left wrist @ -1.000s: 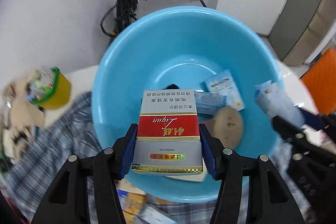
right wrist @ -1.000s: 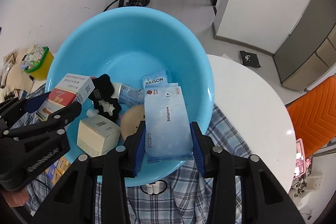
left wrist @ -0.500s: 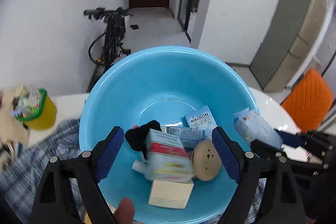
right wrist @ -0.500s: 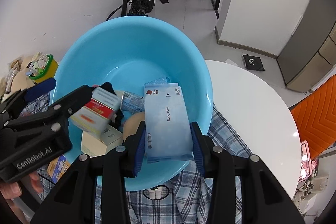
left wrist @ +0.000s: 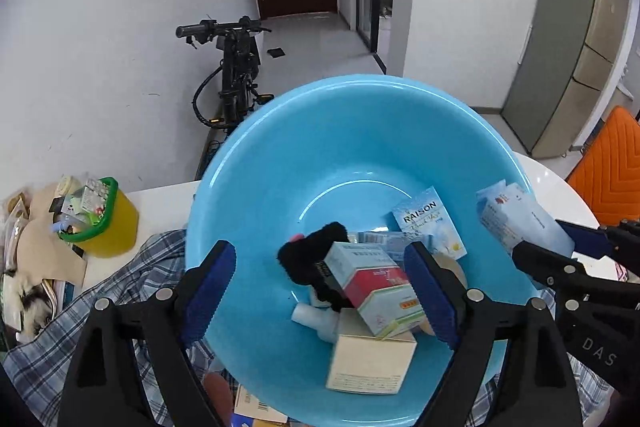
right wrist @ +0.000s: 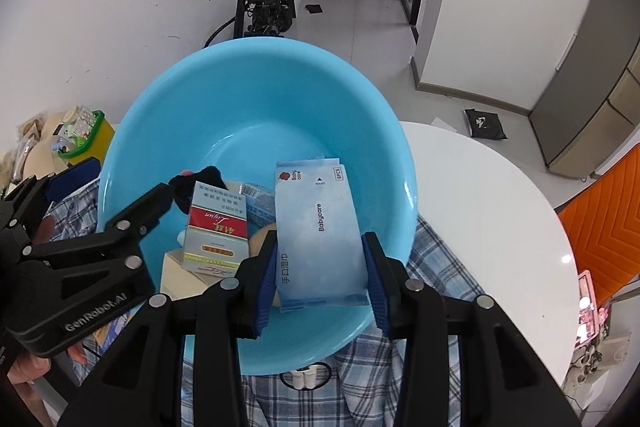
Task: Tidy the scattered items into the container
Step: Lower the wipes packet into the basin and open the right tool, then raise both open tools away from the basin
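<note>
A big light-blue basin [left wrist: 340, 131] [right wrist: 260, 87] stands on a plaid cloth. A red-and-grey box [left wrist: 376, 287] [right wrist: 218, 223] lies tilted inside it, resting on a cream box [left wrist: 368, 363] and a black fuzzy item [left wrist: 312, 255]. My left gripper [left wrist: 320, 279] [right wrist: 128, 179] hangs open above that box, with its pads clear of it. My right gripper [right wrist: 320, 251] is shut on a pale blue wet-wipes pack [right wrist: 320, 223] [left wrist: 520, 219], held over the basin's right side. A RAISON sachet [left wrist: 428, 223] and a tan round disc [right wrist: 262, 239] also lie in the basin.
A yellow tub with a green rim [left wrist: 104, 227] stands left of the basin beside paper clutter. The plaid cloth [right wrist: 440, 267] covers part of the white round table [right wrist: 480, 195]. Loose packets [left wrist: 256, 407] lie by the basin's near edge. An orange chair [right wrist: 600, 207] and a bike [left wrist: 236, 75] stand beyond.
My left gripper opened and let go of the red-and-grey box, which dropped into the basin; its view tilted upward. My right gripper kept its hold on the wipes pack.
</note>
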### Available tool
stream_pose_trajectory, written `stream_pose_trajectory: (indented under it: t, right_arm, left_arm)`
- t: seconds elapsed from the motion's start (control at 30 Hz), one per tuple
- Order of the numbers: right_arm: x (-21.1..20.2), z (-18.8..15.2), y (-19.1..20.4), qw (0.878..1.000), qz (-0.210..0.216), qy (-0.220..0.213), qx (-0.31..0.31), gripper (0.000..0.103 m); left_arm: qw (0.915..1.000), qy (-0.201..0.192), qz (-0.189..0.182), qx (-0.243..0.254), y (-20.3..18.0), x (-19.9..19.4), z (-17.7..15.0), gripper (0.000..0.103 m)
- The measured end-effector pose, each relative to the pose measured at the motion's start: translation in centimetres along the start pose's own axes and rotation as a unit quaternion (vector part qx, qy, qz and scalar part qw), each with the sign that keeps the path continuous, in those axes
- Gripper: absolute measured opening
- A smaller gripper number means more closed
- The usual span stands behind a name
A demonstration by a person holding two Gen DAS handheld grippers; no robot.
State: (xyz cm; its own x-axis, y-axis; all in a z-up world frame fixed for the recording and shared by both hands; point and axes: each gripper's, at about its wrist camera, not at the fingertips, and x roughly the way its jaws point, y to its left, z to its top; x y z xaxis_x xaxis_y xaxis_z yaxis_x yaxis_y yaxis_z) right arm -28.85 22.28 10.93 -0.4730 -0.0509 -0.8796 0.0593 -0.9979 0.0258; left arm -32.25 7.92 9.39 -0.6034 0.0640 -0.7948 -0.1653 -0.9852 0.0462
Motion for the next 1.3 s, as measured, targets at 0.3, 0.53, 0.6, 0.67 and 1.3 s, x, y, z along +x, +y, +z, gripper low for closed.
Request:
stream_pose_trajectory:
  t: [0.3, 0.53, 0.6, 0.67, 1.3]
  right_arm:
    - [1.0, -0.2, 1.0, 1.000, -0.009, -0.001, -0.013, 0.039]
    - [0.6, -0.1, 0.9, 0.999, -0.001, -0.033, 0.000, 0.081]
    - [0.3, 0.0, 1.0, 0.999, -0.005, -0.043, -0.001, 0.084]
    - [0.2, 0.1, 1.2, 0.999, -0.012, -0.045, -0.008, 0.087]
    - [-2.5, -0.7, 0.2, 0.995, -0.027, -0.099, 0.022, 0.089]
  left_arm:
    - [0.9999, 0.007, 0.002, -0.012, 1.4, 0.6, -0.4, 0.088]
    - [0.9999, 0.008, 0.009, 0.005, 1.7, 1.1, -0.8, 0.088]
    - [1.0000, 0.003, 0.009, 0.003, 1.8, 1.0, -0.8, 0.088]
    - [1.0000, 0.004, 0.003, -0.003, 2.0, 1.1, -0.9, 0.088]
    - [0.9984, -0.055, -0.008, 0.003, 4.4, -4.5, 0.4, 0.088]
